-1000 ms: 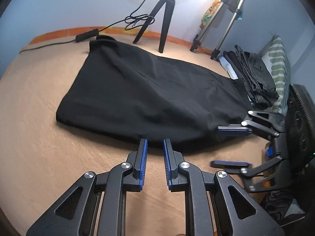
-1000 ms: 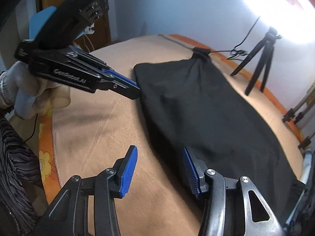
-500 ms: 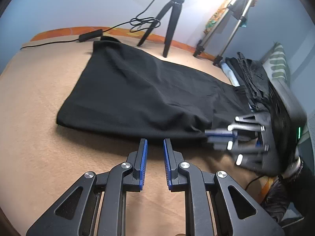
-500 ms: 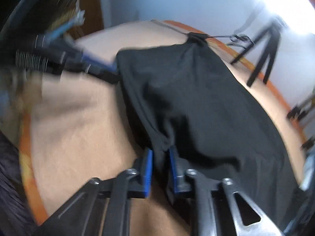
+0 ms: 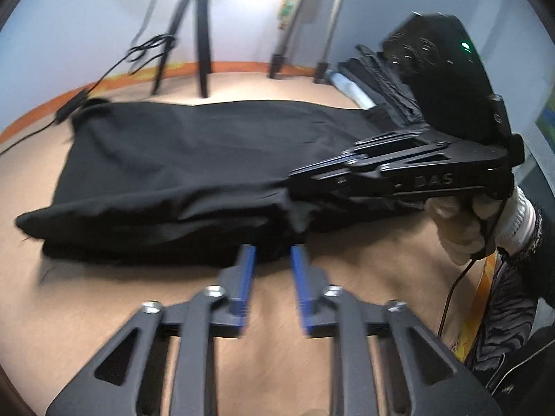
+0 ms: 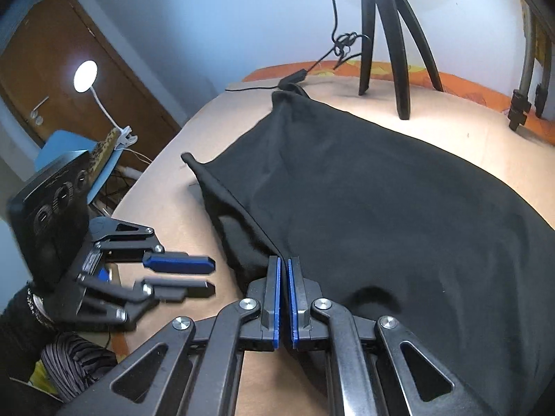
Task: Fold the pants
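Pants (image 6: 381, 208) lie spread on the bed (image 5: 52, 312), folded lengthwise, cross folds remaining. Right gripper (image 6: 282, 270) has its fingers pinched on the near hem; left gripper (image 5: 274, 260), fingers just parting and empty, hovers just short of it.
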The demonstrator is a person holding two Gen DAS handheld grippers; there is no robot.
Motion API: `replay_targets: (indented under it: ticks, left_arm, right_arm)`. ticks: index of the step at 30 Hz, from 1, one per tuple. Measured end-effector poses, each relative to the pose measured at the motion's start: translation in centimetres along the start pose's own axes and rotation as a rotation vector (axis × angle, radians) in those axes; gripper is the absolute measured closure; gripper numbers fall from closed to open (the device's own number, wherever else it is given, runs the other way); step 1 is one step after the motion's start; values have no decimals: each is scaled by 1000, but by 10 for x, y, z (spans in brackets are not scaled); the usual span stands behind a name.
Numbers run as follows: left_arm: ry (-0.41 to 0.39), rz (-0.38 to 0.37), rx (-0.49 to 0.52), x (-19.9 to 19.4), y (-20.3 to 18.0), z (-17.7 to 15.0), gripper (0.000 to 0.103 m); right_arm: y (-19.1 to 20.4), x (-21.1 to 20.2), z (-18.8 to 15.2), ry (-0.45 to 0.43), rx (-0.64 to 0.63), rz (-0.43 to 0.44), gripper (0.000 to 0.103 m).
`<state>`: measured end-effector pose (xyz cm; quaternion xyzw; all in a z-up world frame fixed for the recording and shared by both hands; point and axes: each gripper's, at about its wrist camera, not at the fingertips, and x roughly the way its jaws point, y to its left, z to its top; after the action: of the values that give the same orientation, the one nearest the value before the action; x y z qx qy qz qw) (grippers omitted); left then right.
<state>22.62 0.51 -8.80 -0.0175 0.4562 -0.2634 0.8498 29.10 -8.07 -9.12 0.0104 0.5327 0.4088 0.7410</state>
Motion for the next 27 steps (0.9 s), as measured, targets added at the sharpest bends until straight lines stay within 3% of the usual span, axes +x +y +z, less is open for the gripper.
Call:
replay_targets:
  ticks: [2, 8, 10, 11, 13, 14, 15, 16, 19, 21, 26, 27]
  left_arm:
    - [-11, -32, -15, 7, -2, 3, 52]
    - [15, -15, -27, 32, -5, 6, 52]
    - [-15, -37, -49, 34, -1, 7, 65]
    - [0, -52, -43, 35, -1, 7, 96]
    - [-2, -75, -37, 30, -1, 8, 96]
    - [-5, -91, -42, 26, -2, 7, 97]
    - [-9, -99, -40, 22, -3, 7, 97]
    - [-16, -108, -36, 17, -4, 5, 97]
    - [-10, -137, -15, 5, -7, -5, 97]
    - [7, -158, -54, 6, -2, -13, 97]
    - [17, -140, -50, 10, -6, -16, 97]
    - [14, -146, -51, 9, -7, -14, 97]
  right_arm:
    - [-1, -1, -2, 2, 6, 2, 101]
    - [-4, -1, -1, -5, 18, 3, 101]
    - [-4, -3, -3, -6, 17, 4, 101]
    - [-3, -4, -3, -8, 13, 4, 100]
    - [-1, -9, -5, -12, -2, -17, 90]
    - [0, -14, -6, -15, -11, -32, 81]
    - [0, -19, -6, -24, -15, -33, 61]
    - [0, -29, -9, -38, -20, -37, 57]
    - [-2, -54, -19, -76, -53, -132, 57]
    - [-14, -65, -26, -86, -38, -202, 55]
    - [-49, -57, -45, -22, -3, -261, 54]
    - [-51, -49, -48, 4, -29, -305, 58]
